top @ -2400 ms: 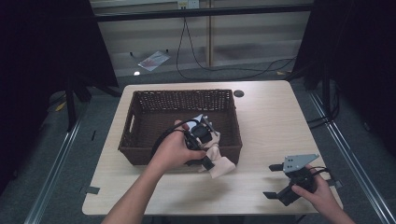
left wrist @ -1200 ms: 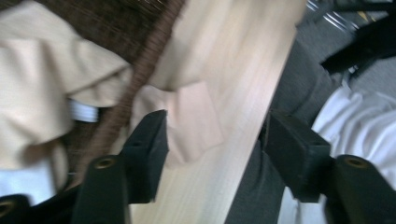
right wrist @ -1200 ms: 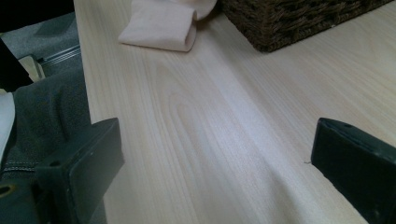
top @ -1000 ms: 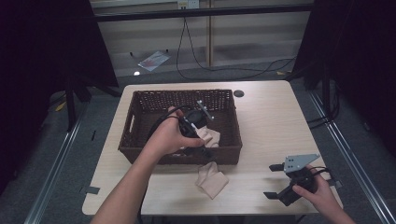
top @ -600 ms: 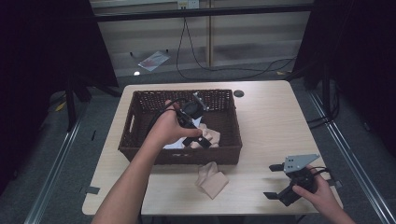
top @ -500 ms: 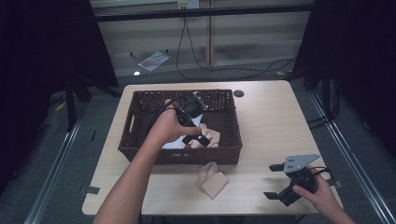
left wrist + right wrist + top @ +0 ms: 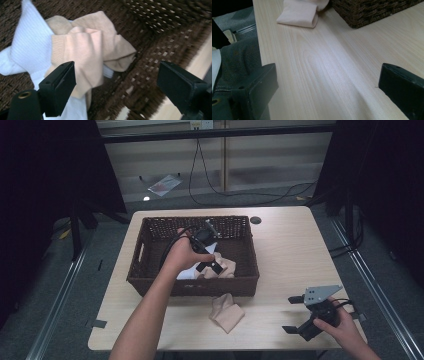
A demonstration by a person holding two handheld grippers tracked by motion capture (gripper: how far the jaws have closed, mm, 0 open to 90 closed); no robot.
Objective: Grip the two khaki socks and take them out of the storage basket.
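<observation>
In the high view a dark wicker basket [image 7: 150,285] sat at the centre of the frame on a pale wooden table [image 7: 295,250]. The left hand [image 7: 182,255] reached into it from the lower left, holding the left gripper [image 7: 210,265] above a small heap of cloth near the basket's front wall. The heap was a beige cloth [image 7: 224,266] bunched over a white cloth [image 7: 186,274].

In the left gripper view the jaws were spread wide, released and grasping nothing. The beige cloth [image 7: 92,47] lay crumpled in the upper middle of the frame, with the white ribbed cloth [image 7: 27,47] under it at the left. The left jaw stood in front of the beige fabric at the lower left; whether it touched the fabric could not be told. The right jaw was well apart from the heap, over the woven basket floor [image 7: 150,57] at the lower right.

A second beige cloth [image 7: 226,310] lay on the table just in front of the basket, below the middle of the high view. It showed in the right gripper view at the top of the frame [image 7: 299,12], beside the basket's corner [image 7: 367,12].

The right hand [image 7: 345,327] held the right gripper [image 7: 294,314] at the lower right of the high view, low over bare tabletop. In the right gripper view its jaws were far apart, released, with bare wood grain [image 7: 324,75] between them
</observation>
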